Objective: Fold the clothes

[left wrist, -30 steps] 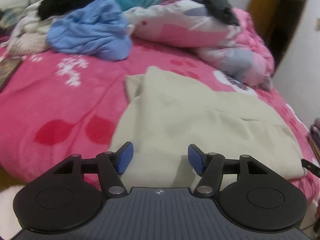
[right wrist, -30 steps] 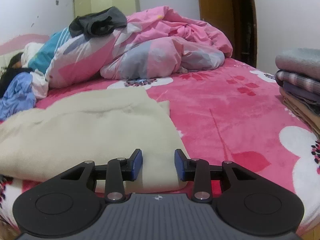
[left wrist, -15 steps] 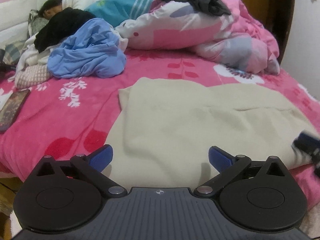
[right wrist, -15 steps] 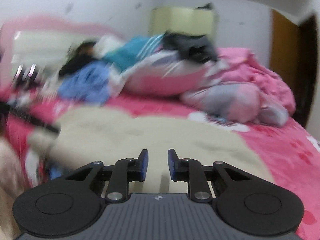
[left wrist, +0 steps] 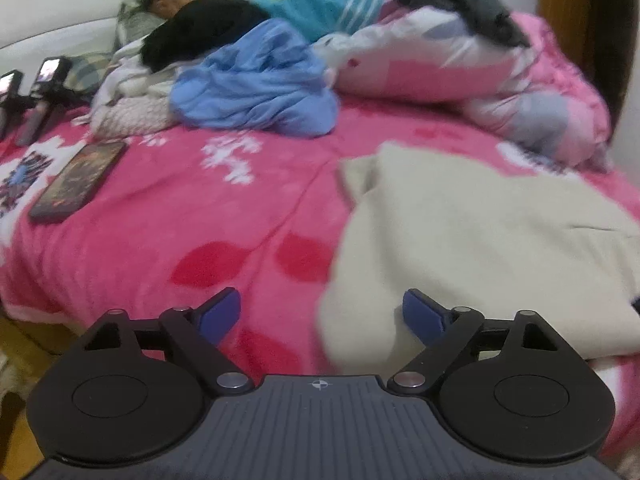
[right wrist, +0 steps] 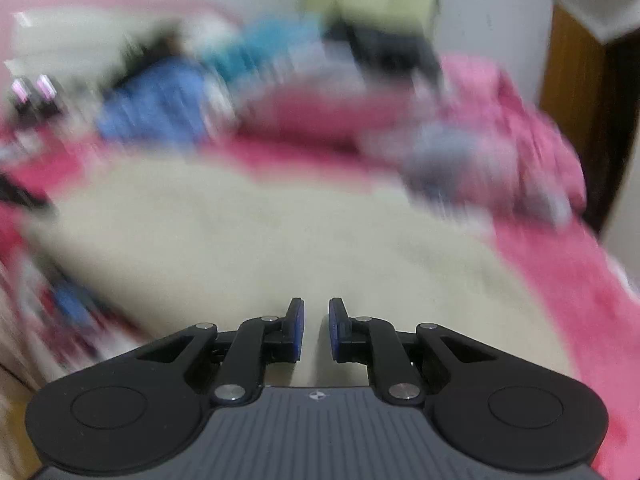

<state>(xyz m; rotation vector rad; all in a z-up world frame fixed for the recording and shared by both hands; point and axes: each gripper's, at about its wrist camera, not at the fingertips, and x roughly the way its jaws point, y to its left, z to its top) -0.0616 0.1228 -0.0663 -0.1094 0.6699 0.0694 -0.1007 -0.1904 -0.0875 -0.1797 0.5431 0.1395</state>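
- Cream fleece garment [left wrist: 472, 248] lies spread on the pink floral blanket [left wrist: 192, 216], right of centre in the left wrist view and filling the middle of the blurred right wrist view [right wrist: 260, 248]. No gripper holds it.
- Left of the garment: a phone [left wrist: 76, 184] lies flat on the blanket, well apart from it. Not in the way.
- Left gripper [left wrist: 320, 316]: jaws wide apart and closing. The garment's near left corner sits between them; the pads do not press on it.
- Right gripper [right wrist: 316, 328]: jaws nearly together and closing, a narrow gap showing. Cloth lies beyond the tips; no pinch is visible.
- Behind: a heap of blue cloth [left wrist: 256, 84] and a rolled pink duvet [left wrist: 460, 72], clear of the work.
- Handling, as judged: soft, thick, light and limp. It should sag and drag when lifted, and will not slip readily from the pads.
- Hold points, as judged: near hem corners, one per gripper, pinching the full thickness at the edge.
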